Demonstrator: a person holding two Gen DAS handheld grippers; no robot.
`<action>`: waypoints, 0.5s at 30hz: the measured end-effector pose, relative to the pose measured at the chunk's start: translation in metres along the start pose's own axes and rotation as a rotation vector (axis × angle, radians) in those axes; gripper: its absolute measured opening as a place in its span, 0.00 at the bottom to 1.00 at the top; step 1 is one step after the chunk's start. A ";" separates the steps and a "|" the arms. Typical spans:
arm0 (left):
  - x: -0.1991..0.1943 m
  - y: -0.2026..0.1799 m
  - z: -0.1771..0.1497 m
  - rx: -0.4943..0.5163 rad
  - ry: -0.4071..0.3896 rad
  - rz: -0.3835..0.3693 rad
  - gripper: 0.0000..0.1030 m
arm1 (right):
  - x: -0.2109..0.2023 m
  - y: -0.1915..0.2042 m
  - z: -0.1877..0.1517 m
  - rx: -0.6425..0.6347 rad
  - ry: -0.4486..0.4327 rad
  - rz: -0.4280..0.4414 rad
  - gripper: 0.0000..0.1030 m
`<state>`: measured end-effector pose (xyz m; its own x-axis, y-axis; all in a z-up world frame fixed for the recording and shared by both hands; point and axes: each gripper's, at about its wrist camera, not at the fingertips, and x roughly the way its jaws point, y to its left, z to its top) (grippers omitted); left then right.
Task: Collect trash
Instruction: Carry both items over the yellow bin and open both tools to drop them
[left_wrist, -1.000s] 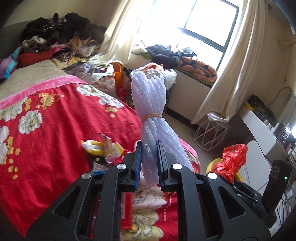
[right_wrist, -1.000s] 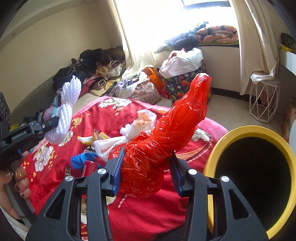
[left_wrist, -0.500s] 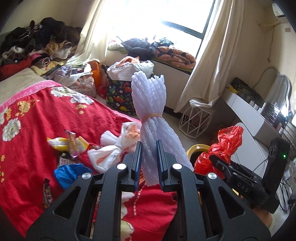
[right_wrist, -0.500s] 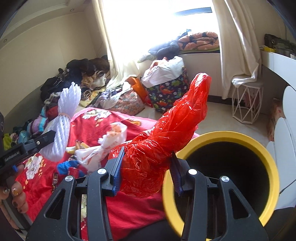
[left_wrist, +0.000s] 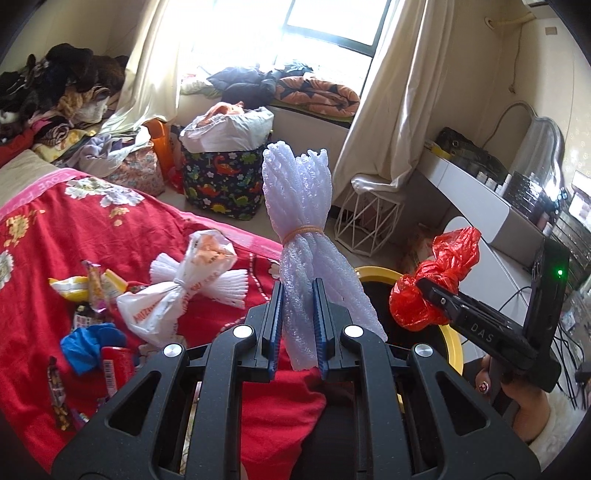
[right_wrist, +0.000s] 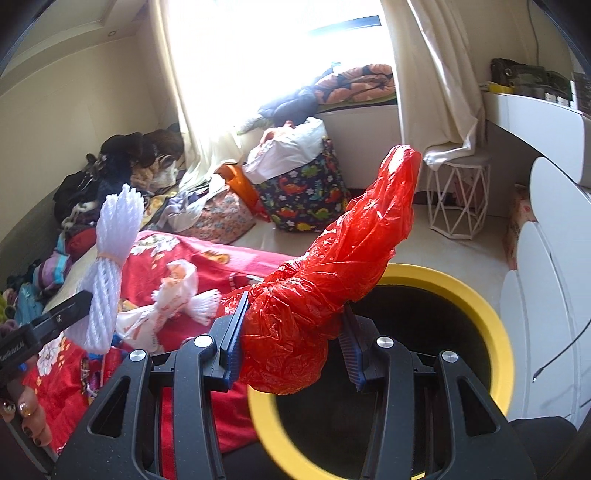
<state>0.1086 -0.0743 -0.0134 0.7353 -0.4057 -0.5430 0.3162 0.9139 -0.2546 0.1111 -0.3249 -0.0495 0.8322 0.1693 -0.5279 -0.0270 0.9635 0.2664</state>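
Note:
My left gripper (left_wrist: 298, 325) is shut on a white foam-net bundle (left_wrist: 301, 229) tied with an orange rubber band; the bundle also shows in the right wrist view (right_wrist: 110, 258). My right gripper (right_wrist: 293, 343) is shut on a crumpled red plastic bag (right_wrist: 332, 280), held over the near rim of a yellow-rimmed black bin (right_wrist: 476, 302). In the left wrist view the red bag (left_wrist: 436, 284) hangs above the bin (left_wrist: 454, 347). A tied white bag with foam net (left_wrist: 181, 291), snack wrappers (left_wrist: 92, 284) and a blue scrap (left_wrist: 88, 345) lie on the red floral bedspread (left_wrist: 55, 229).
A dinosaur-print hamper (left_wrist: 225, 177) and a white wire stool (left_wrist: 369, 218) stand on the floor by the window. A white dresser (left_wrist: 480, 206) is at right, beside the bin. Clothes are piled at the bed's far end (left_wrist: 55, 92).
Both grippers have swung right, from over the bed toward the bin. The red bag now sits over the bin's rim; the foam bundle is beside it. Grips unchanged.

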 end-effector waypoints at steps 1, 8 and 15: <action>0.001 -0.003 0.000 0.005 0.003 -0.003 0.10 | -0.001 -0.003 0.000 0.005 0.002 -0.008 0.41; 0.017 -0.025 -0.003 0.050 0.032 -0.035 0.10 | -0.002 -0.033 0.000 0.037 0.031 -0.050 0.42; 0.037 -0.050 -0.007 0.091 0.070 -0.069 0.10 | -0.004 -0.057 -0.005 0.053 0.072 -0.093 0.42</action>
<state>0.1158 -0.1353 -0.0269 0.6674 -0.4651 -0.5816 0.4205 0.8799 -0.2213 0.1071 -0.3792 -0.0665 0.7876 0.0958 -0.6087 0.0797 0.9637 0.2547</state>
